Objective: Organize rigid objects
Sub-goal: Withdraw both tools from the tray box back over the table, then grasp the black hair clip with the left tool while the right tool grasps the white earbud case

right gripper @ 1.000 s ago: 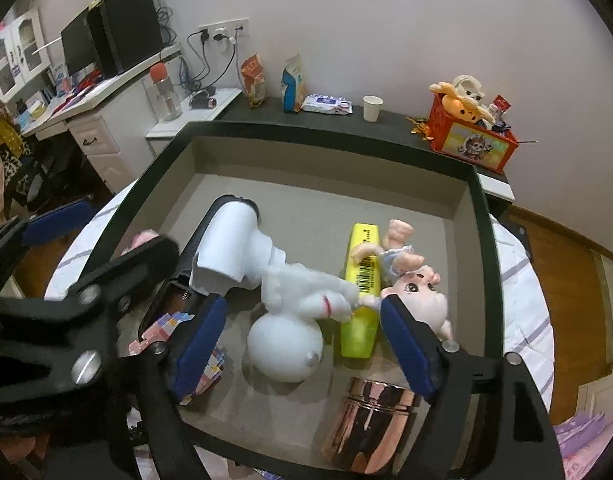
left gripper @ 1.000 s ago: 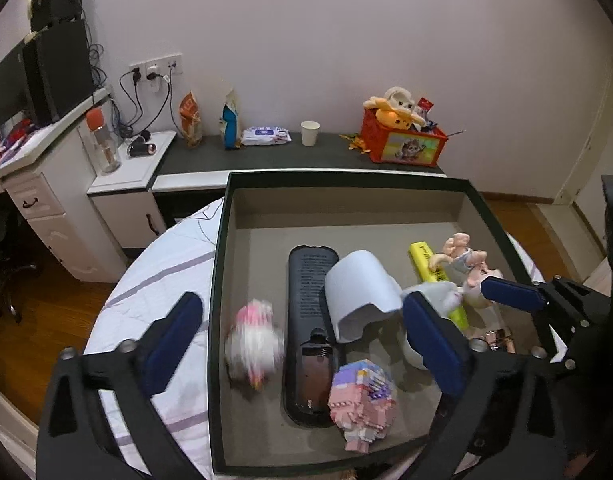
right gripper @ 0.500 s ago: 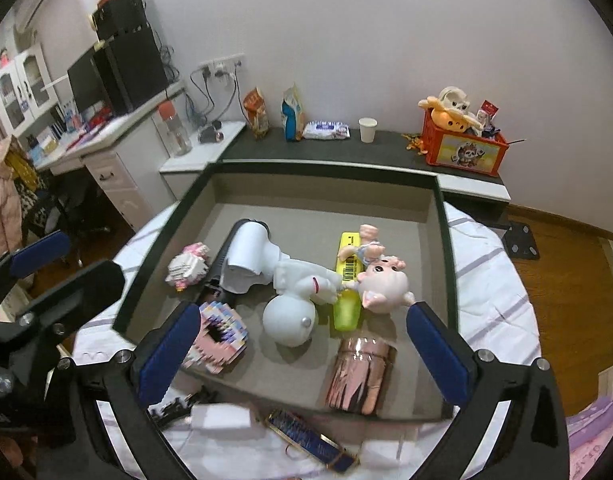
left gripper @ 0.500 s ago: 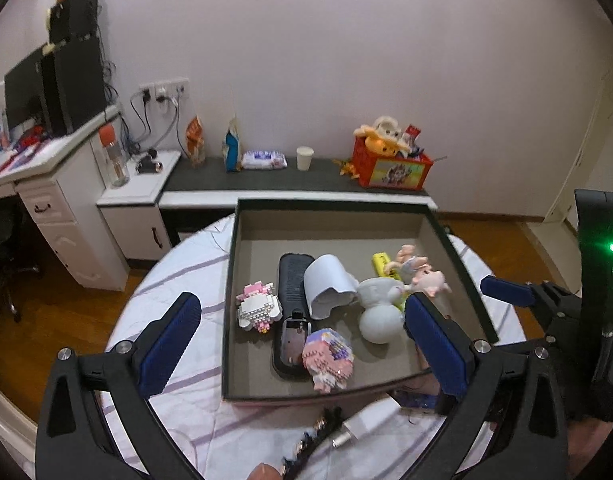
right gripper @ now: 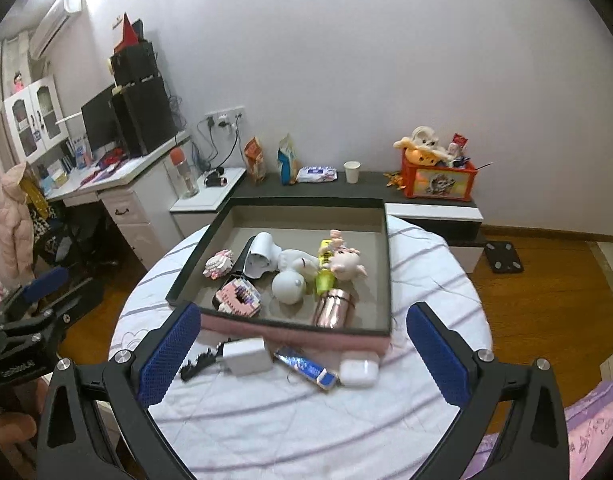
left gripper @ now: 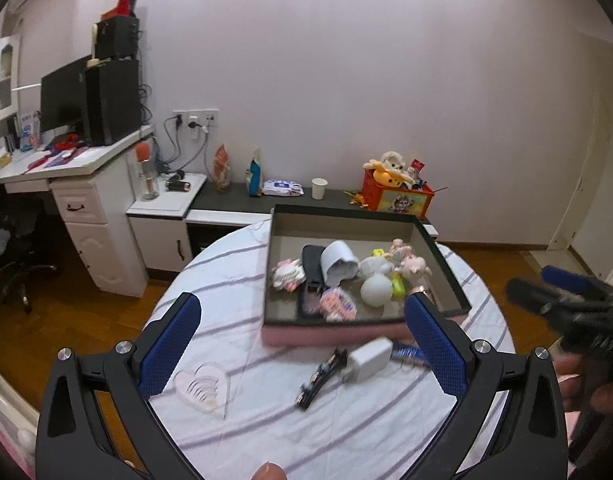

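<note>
A dark-rimmed tray [left gripper: 446, 276] [right gripper: 387, 264] on the round table holds several items: a pink-white brick figure [right gripper: 218, 263], a pink brick block [right gripper: 241, 298], a white cup on its side [right gripper: 261, 254], a white round toy [right gripper: 289, 285], a pig doll [right gripper: 343, 265], a yellow marker [right gripper: 324, 278], a copper tin [right gripper: 331, 311] and a black remote [left gripper: 311, 270]. My left gripper [left gripper: 302, 346] and right gripper [right gripper: 302, 354] are both open and empty, held back above the table's near side.
In front of the tray lie a white charger [right gripper: 244, 356], a black hair comb [left gripper: 320, 376], a blue patterned strip [right gripper: 306, 368], a white earbud case [right gripper: 359, 370] and a clear heart dish [left gripper: 202, 386]. A desk [left gripper: 78, 184] and low shelf [right gripper: 362, 186] stand behind.
Both grippers have pulled back and up from the tray, so the whole table shows. The pink-white figure that was blurred in motion now lies still in the tray's left part.
</note>
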{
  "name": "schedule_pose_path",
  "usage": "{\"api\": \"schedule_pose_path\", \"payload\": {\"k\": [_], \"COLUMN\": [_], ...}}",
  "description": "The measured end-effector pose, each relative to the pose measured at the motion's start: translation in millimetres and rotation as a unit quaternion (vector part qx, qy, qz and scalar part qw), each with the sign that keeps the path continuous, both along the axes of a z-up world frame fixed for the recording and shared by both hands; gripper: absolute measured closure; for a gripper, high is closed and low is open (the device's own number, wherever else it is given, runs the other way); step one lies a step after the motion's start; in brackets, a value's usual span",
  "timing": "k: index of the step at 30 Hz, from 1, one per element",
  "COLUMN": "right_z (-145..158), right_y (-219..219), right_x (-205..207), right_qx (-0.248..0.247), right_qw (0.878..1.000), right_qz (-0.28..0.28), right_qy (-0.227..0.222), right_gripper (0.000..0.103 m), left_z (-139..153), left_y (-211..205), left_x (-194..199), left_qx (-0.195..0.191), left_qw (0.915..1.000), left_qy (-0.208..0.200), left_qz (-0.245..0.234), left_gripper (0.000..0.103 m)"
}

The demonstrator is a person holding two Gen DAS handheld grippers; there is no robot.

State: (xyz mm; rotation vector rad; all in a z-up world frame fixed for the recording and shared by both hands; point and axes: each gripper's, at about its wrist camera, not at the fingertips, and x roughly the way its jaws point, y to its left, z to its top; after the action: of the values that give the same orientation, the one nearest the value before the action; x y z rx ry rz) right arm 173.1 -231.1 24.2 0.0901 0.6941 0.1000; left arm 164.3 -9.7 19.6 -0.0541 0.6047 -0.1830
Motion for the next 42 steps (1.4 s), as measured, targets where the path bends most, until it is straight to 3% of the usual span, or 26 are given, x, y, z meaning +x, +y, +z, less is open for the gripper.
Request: {"api": "schedule_pose_path", "payload": {"k": [9, 15, 20, 38, 42], "right_z": [-15.3, -54.2, -79.5, -81.3, -85.1], "right_y": [-11.2, -21.8, -28.6, -22.8, -25.7], "right_x": [-55.8, -77.8, -79.6, -71.5, -68.7], "right_qx": [0.006, 0.018, 0.027, 0.021, 0.029], "right_qw": [1.000, 0.998, 0.995, 0.996, 0.995], "right_qz": [-0.024, -0.042, -0.055, -0.051, -0.059], "right_qy": [-0.004, 0.037, 0.073, 0.076, 0.076], "right_gripper": [0.000, 0.000, 0.000, 0.000, 0.000], "left_z": [-30.4, -58.8, -72.8, -79.1, -88.9], "left_y": [17.2, 17.3, 7.2, -2.7, -6.8], "left_x": [-44.0, -56.1, -57.9, -49.9, -45.1], "left_qx": [-0.009, -0.012, -0.007, -0.002, 0.014], "left_qw": [0.9998, 0.9989, 0.9979, 0.9973, 0.9971], "left_qy": [0.013, 0.045, 0.064, 0.072, 0.075], "left_qz": [0.012, 0.006, -0.009, -0.010, -0.003], "left_gripper": [0.000, 0.000, 0.000, 0.000, 0.000]}}
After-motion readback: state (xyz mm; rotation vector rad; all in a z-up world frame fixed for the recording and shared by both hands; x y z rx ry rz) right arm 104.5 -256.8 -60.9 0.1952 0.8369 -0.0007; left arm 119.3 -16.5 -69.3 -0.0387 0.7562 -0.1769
